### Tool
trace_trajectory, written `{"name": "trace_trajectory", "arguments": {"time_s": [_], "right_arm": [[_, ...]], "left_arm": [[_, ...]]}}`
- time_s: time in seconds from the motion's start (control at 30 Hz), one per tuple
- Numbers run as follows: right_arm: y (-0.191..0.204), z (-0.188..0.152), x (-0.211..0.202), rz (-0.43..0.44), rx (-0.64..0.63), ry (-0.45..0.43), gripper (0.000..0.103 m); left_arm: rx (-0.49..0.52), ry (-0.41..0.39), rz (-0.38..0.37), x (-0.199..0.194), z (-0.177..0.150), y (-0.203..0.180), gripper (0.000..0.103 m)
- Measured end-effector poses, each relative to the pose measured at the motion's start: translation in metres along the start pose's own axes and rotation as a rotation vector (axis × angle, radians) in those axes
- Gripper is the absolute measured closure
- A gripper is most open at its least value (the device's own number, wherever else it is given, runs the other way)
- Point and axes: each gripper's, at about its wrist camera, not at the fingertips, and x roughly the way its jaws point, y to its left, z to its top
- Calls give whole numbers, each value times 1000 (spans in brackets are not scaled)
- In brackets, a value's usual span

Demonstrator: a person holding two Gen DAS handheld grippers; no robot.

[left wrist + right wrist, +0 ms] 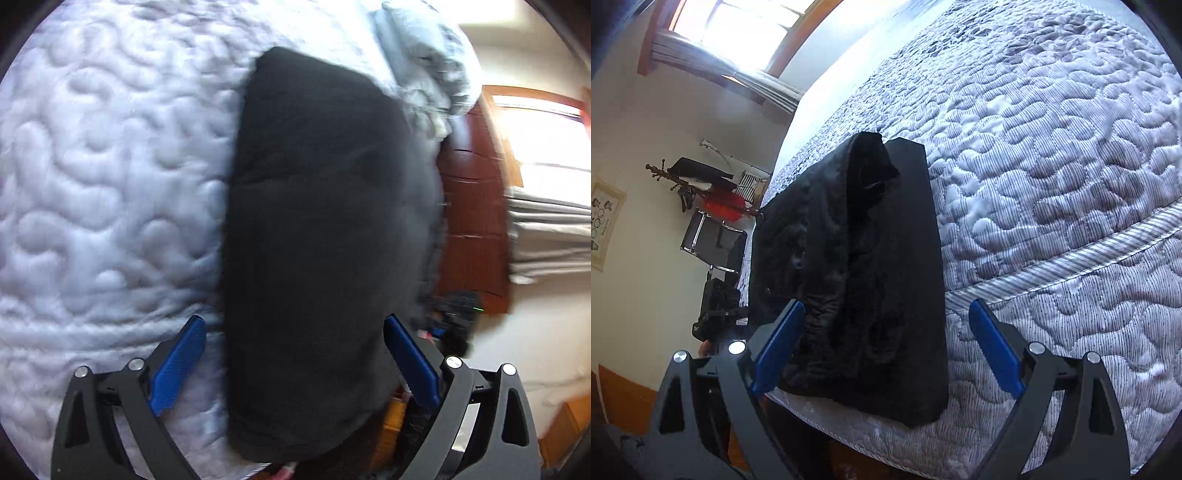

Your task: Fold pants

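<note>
Black pants are lying folded into a long slab on the quilted mattress, running straight ahead between the blue fingers of the left claw. That claw is standing wide open, gripping nothing; its left finger is hovering over quilt, its right finger just off the cloth's right edge. Whether either finger is touching the fabric cannot be told, as the picture is blurred. Beyond the pants' far right, this view alone is showing a crumpled pale blue blanket, a red-brown wooden panel and a bright window.

Seen from the right wrist, the same pants are sitting at the mattress edge, with a rumpled upper layer over a flatter one beneath, detail the other camera is missing. The right claw is also spread open and empty, its left finger beside the cloth, its right finger over bare quilt. Left of this claw, a coat rack and a chair are standing against the wall.
</note>
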Motion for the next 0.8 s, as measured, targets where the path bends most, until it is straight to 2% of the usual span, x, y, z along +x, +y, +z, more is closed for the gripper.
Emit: {"name": "trace_trajectory", "arguments": {"time_s": [0.03,0.17,0.33,0.53,0.8], "right_arm": [[-1,0,0,2,-4,7,13],[-8,2,1,12,-3,15,12],[-22,7,2,42,38,42,11],[-35,12,4,91,49,73,7],[-49,19,21,226,83,153,2]], "left_arm": [[2,14,-58,2,2,0,6],[16,76,-49,22,13,-5,6],[72,126,11,37,17,-23,6],[65,99,42,38,13,-26,6],[75,97,52,41,1,-32,6]]}}
